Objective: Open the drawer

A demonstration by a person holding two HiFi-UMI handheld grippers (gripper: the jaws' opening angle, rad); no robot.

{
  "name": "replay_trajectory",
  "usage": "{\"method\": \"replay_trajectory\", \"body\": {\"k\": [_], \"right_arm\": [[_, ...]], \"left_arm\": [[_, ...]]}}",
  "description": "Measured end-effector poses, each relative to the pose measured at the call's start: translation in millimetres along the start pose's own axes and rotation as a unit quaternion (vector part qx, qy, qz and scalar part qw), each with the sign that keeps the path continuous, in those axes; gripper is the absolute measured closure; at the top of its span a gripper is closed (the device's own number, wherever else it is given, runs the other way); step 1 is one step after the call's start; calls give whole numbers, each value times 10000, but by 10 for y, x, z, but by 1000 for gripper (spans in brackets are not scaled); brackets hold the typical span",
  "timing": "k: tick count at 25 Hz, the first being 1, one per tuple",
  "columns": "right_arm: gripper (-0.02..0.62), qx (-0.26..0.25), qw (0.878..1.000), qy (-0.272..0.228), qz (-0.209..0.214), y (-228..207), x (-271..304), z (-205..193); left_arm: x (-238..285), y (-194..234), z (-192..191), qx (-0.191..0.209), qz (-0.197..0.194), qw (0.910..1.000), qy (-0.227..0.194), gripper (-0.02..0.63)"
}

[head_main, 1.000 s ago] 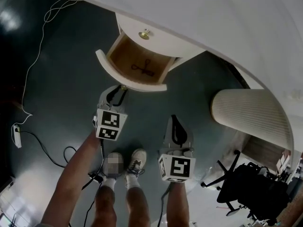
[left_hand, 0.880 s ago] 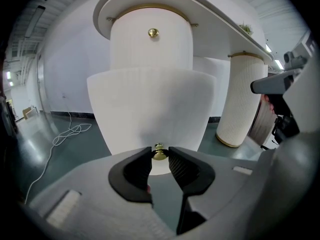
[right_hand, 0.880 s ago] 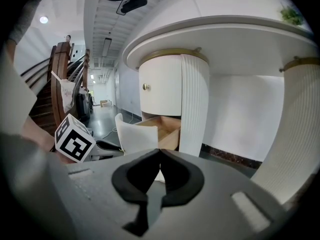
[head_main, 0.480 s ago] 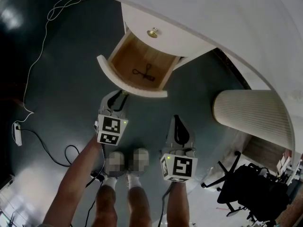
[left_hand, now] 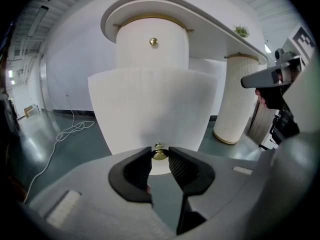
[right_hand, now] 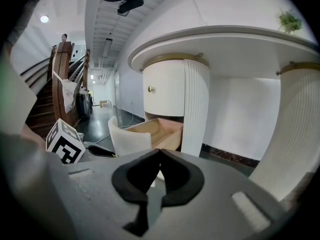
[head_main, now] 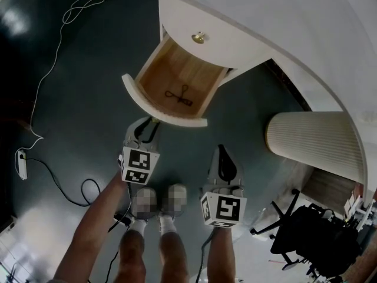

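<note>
Seen far left: one thin white cable (head_main: 53, 52) looped over glossy dark floor. Then the left gripper (left_hand: 159, 159) with black ribbed pads clamped on the small round brass knob (left_hand: 159, 153) of the drawer (head_main: 159, 108), curved white front, standing open below a round white cabinet, bare wood inside with one black scissor-like item (head_main: 179, 95), plus a second brass knob (head_main: 198, 38) on the front above. Right of that: right gripper (right_hand: 159, 156) with jaws together on nothing, one black-and-white square-marker cube (head_main: 139, 165) per gripper, one ribbed white column (head_main: 312, 140) far right.
</note>
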State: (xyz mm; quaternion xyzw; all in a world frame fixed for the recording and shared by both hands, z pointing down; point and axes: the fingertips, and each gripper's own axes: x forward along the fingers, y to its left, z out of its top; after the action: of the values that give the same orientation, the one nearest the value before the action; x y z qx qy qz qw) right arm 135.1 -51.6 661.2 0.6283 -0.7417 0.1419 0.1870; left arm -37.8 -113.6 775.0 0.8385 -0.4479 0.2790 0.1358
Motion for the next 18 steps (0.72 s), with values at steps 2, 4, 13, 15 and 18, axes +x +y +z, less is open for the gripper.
{"method": "replay_trajectory", "body": {"k": [2,4,13,15,18], "right_arm": [[594,5,10000,4,-12,17,-34,-15],[593,7,10000,9,-15,37,-65,-29],[594,33,10000,37,11,124,-185,-106],[594,40,10000,34,3,121,-206,-105],[594,24,10000,26,15,136,-231,-104]], "left_arm": [[-40,-5,-27,5,-8,10000,4,492],[-83,-9,-56,12,-9,10000,5,492],[-252,-22,-193,-22,22,10000,3,492],[-294,-29,-223,-8,6,10000,5,492],[-368,-34,-280,13,-13,10000,18,492]]}}
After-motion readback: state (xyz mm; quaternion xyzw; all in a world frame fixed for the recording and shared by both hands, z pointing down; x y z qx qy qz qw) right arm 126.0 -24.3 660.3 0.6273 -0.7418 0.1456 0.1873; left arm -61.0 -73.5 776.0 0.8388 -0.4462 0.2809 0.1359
